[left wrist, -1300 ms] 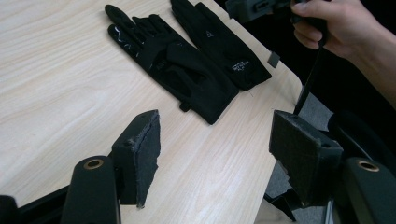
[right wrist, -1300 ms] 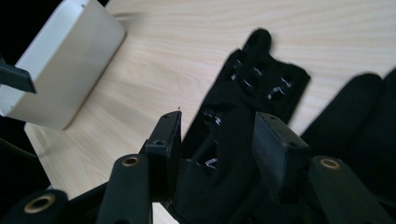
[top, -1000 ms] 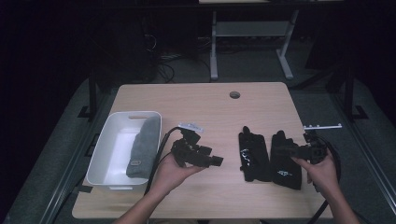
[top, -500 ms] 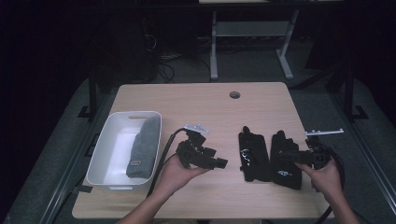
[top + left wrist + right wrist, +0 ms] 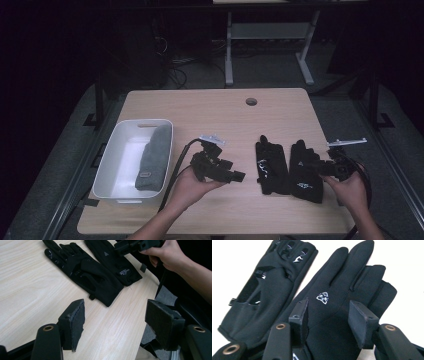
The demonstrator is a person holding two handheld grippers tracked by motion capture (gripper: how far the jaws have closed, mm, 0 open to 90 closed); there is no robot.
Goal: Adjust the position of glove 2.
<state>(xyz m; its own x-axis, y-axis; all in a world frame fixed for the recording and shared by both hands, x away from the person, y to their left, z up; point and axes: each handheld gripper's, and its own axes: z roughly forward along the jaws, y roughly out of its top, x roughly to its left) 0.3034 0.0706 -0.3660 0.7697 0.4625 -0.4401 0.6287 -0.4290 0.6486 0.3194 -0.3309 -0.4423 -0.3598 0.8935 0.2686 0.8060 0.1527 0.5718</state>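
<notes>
Two black gloves lie side by side on the wooden table (image 5: 210, 115), fingers pointing away. The left glove (image 5: 271, 165) (image 5: 85, 272) (image 5: 262, 290) has pale marks on its fingers. The right glove (image 5: 305, 175) (image 5: 112, 260) (image 5: 342, 285) carries a small white logo. My right gripper (image 5: 314, 167) (image 5: 329, 317) stands open low over the right glove, its pads either side of the glove's back. My left gripper (image 5: 236, 176) (image 5: 117, 322) is open and holds nothing, a little left of the gloves, pointing toward them.
A white bin (image 5: 112, 165) stands at the table's front left with a folded grey cloth (image 5: 154, 157) inside. A round cable hole (image 5: 251, 101) sits near the far edge. Beyond the table are a metal frame (image 5: 270, 35) and dark floor.
</notes>
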